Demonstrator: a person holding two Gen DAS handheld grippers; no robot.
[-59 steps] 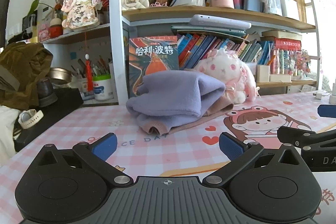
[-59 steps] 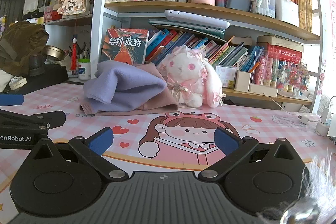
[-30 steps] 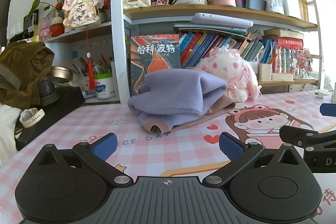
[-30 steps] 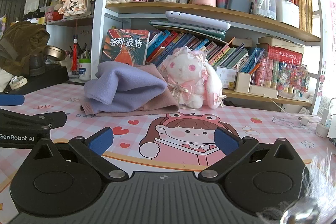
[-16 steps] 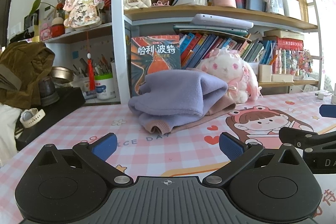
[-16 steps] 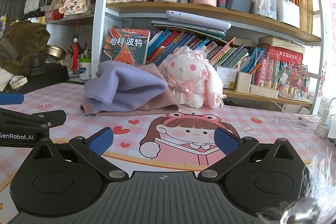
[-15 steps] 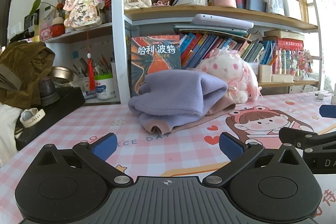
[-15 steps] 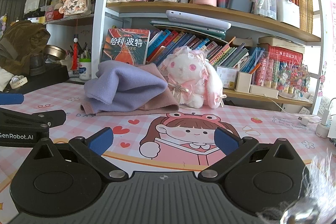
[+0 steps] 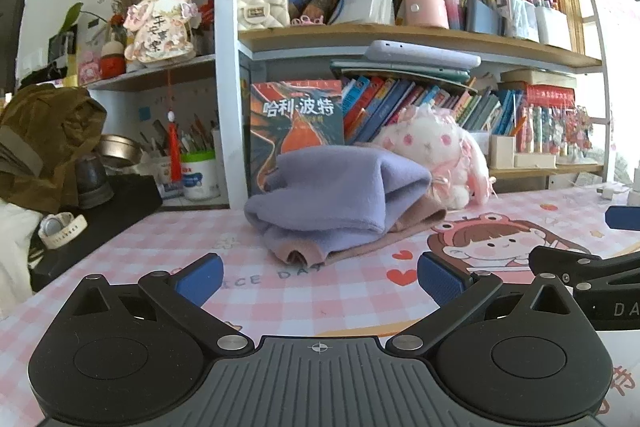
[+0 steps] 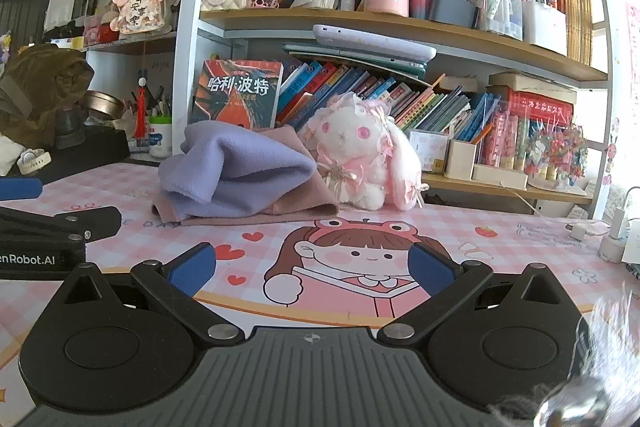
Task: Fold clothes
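A folded lavender garment (image 9: 336, 195) (image 10: 236, 171) lies on top of a folded dusty-pink one (image 9: 412, 223) (image 10: 296, 203), stacked at the back of the pink checked desk mat (image 9: 248, 291) (image 10: 256, 239). My left gripper (image 9: 318, 275) is open and holds nothing, low over the mat in front of the pile. My right gripper (image 10: 310, 267) is open too, over the cartoon girl print, to the right of the pile. Each gripper shows at the edge of the other's view.
A white plush rabbit (image 10: 360, 155) sits right beside the pile. Behind stand a bookshelf (image 10: 360, 19) and an upright book (image 9: 296, 123). A black box with a watch (image 9: 60, 227) and a brown bag (image 9: 44, 139) are at left. Chargers and cables (image 10: 612, 239) lie at far right.
Almost nothing has changed; both grippers stay open and in place, with only a slight shift of view.
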